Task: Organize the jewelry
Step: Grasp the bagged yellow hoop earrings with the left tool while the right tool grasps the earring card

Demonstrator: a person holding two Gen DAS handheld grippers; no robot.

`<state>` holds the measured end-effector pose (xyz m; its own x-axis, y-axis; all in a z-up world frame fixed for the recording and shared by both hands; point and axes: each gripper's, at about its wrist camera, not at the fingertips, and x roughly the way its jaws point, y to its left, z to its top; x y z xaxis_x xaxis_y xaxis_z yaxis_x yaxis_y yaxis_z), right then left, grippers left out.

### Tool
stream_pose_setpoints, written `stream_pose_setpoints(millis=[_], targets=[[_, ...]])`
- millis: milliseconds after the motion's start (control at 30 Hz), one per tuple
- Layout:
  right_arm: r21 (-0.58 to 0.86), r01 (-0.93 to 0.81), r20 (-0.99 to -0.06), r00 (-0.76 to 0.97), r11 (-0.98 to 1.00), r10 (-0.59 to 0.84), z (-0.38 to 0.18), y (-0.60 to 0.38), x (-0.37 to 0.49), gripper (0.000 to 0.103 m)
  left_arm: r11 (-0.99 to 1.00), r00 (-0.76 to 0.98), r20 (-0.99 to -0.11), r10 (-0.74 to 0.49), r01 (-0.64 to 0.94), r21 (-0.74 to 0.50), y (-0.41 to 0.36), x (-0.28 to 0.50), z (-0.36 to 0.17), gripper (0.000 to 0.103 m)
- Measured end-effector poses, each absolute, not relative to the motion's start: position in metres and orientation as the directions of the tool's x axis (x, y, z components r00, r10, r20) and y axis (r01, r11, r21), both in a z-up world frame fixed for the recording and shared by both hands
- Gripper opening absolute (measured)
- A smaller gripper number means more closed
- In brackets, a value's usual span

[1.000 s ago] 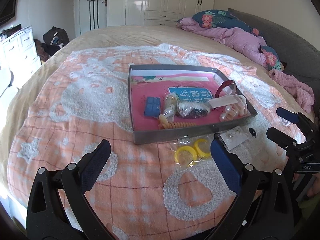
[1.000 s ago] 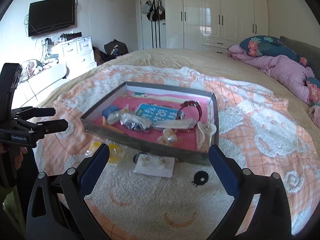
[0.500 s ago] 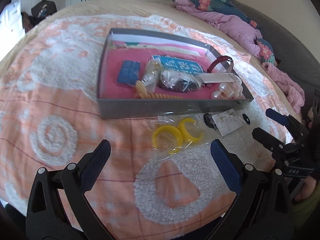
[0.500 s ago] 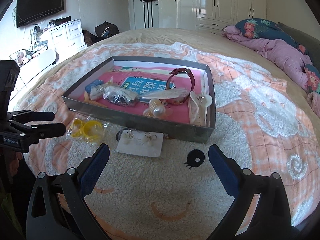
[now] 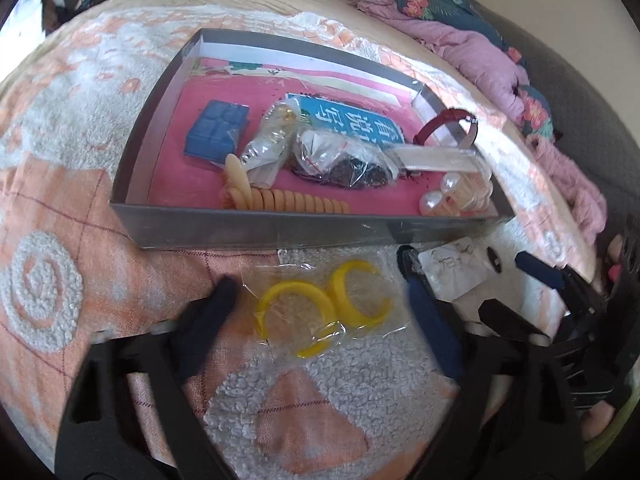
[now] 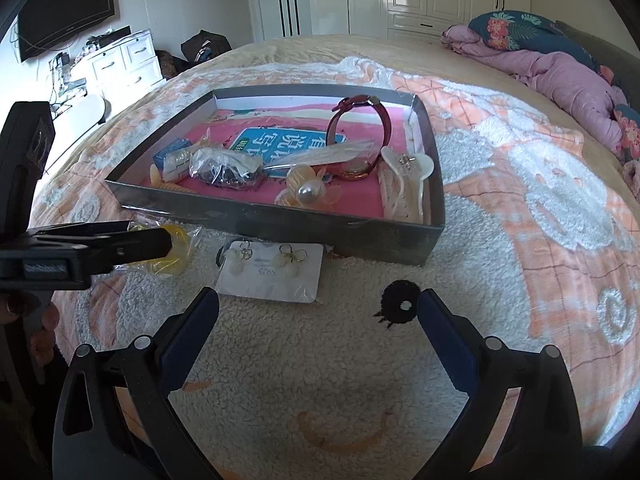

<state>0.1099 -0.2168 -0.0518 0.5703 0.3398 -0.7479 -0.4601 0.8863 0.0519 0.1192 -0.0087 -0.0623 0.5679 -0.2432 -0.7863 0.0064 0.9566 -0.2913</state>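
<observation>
Left wrist view — left gripper [image 5: 320,304] wide open, empty, fingers astride the bagged yellow rings [image 5: 324,312] — right gripper [image 6: 318,312] likewise

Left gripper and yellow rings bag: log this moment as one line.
phase: approach | left gripper: open, straddling yellow rings bag | right gripper: open, near earring card | tray: untouched

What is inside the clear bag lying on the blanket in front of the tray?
The bag holds two yellow rings. From the right wrist, the left gripper covers most of it, so anything else inside cannot be told.
</observation>
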Motion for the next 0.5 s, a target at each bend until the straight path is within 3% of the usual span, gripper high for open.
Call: stream_pose_setpoints(millis=[33, 133, 500], targets=[[0.053, -0.46, -0.749, 0.569, 0.886, 0.34, -0.053, -0.216, 0.11, 0.099, 0.961, 0.57, -0.788, -0.233, 0.01, -0.276, -0.01, 0.12, -0.063, 0.053], [0.055, -0.46, -0.752, 0.565, 0.886, 0.34, -0.055, -0.211, 0.112, 0.099, 0.964, 0.589, -0.775, -0.227, 0.023, -0.265, -0.006, 0.119, -0.061, 0.036], [0.039, -0.467, -0.768, 0.551, 0.884, 0.325, -0.072, -0.181, 0.128, 0.099, 0.947, 0.61, -0.739, -0.287, 0.065, -0.315, 0.012, 0.101, -0.056, 0.03]])
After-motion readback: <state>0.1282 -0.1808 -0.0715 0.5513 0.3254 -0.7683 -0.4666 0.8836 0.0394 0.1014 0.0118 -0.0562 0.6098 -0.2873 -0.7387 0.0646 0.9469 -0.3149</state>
